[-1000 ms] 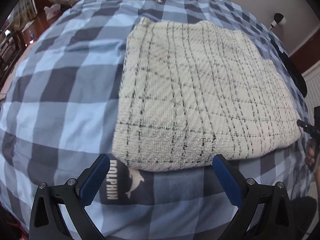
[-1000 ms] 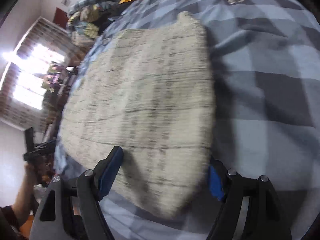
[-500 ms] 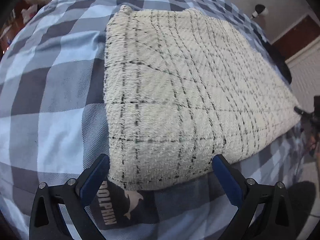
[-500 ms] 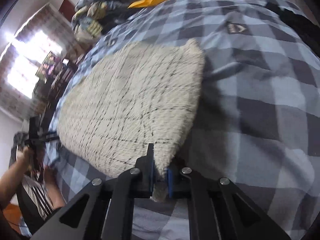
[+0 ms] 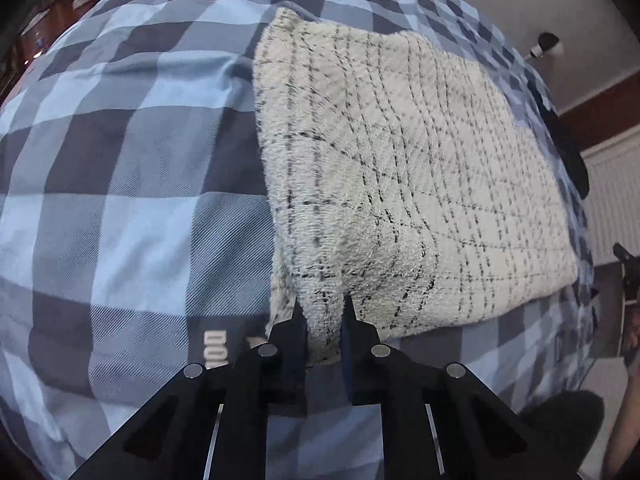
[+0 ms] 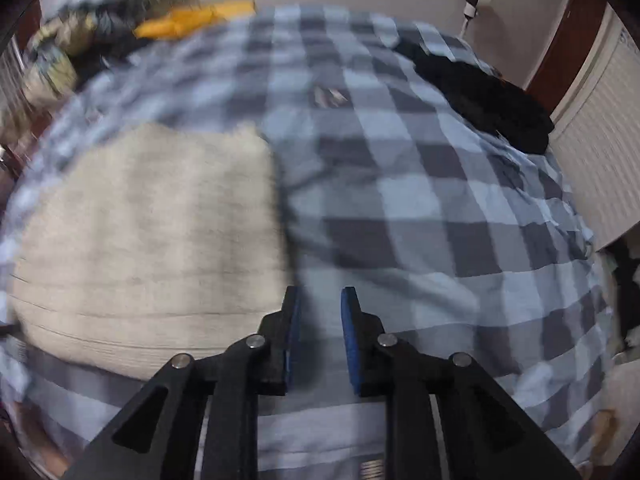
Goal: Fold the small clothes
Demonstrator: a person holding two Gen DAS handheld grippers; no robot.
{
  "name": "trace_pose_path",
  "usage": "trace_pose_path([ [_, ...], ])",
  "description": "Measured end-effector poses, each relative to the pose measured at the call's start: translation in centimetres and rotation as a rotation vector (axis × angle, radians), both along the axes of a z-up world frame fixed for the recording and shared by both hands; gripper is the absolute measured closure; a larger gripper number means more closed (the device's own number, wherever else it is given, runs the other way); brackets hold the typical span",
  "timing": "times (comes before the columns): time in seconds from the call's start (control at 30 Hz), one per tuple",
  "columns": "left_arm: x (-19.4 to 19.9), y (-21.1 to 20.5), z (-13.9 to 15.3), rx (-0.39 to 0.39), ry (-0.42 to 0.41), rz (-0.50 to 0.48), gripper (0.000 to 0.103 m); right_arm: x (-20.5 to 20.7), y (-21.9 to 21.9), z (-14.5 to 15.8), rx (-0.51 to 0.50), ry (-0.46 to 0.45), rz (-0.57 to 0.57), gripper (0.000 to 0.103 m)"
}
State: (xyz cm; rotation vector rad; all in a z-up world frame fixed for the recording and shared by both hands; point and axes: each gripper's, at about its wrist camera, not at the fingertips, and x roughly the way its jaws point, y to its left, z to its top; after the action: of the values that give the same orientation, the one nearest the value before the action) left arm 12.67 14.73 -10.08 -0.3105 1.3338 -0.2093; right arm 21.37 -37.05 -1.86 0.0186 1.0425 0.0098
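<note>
A folded cream fleece garment with thin black check lines (image 5: 400,176) lies on the blue checked bedspread (image 5: 120,184). My left gripper (image 5: 322,312) is shut on its near corner, and the cloth bunches up between the blue pads. In the right wrist view the same garment (image 6: 148,236) lies blurred at the left. My right gripper (image 6: 320,304) sits just right of the garment's edge over the bedspread (image 6: 420,208), its jaws a small gap apart with nothing between them.
A black garment (image 6: 480,100) lies at the bed's far right corner. A pile of clothes (image 6: 80,40) and an orange item (image 6: 192,20) sit at the far left. A white radiator (image 6: 600,152) and a wall lamp (image 6: 476,0) stand to the right.
My left gripper closed on the garment's near corner. My right gripper, shut on the garment's edge half a second ago, let go and swung right, off the cloth.
</note>
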Motion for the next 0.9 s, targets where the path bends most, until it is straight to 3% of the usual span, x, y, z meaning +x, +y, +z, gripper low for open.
trace_pose_path([
  [0.13,-0.9,1.4,0.7,-0.013,-0.011,0.037,0.091,-1.8,5.5,1.4,0.12,-0.046,0.049,0.086],
  [0.23,-1.3,3.1,0.8,-0.04,0.004,0.102,0.091,-2.1,10.0,0.2,0.225,-0.027,0.082,0.076],
  [0.33,-1.9,4.8,1.3,0.137,-0.005,0.181,0.093,-1.5,13.2,-1.8,0.245,-0.018,0.099,0.071],
  [0.47,-2.5,6.6,2.7,0.053,-0.053,0.235,0.093,-1.3,15.1,-4.0,0.21,-0.028,0.11,0.071],
  [0.67,-0.8,3.1,1.1,0.049,0.004,0.09,0.093,-0.1,14.8,-6.4,0.156,0.037,0.116,0.071],
  [0.9,0.2,-1.7,2.1,0.113,-0.035,0.047,0.092,0.3,16.1,-7.5,0.147,0.064,0.122,0.071],
])
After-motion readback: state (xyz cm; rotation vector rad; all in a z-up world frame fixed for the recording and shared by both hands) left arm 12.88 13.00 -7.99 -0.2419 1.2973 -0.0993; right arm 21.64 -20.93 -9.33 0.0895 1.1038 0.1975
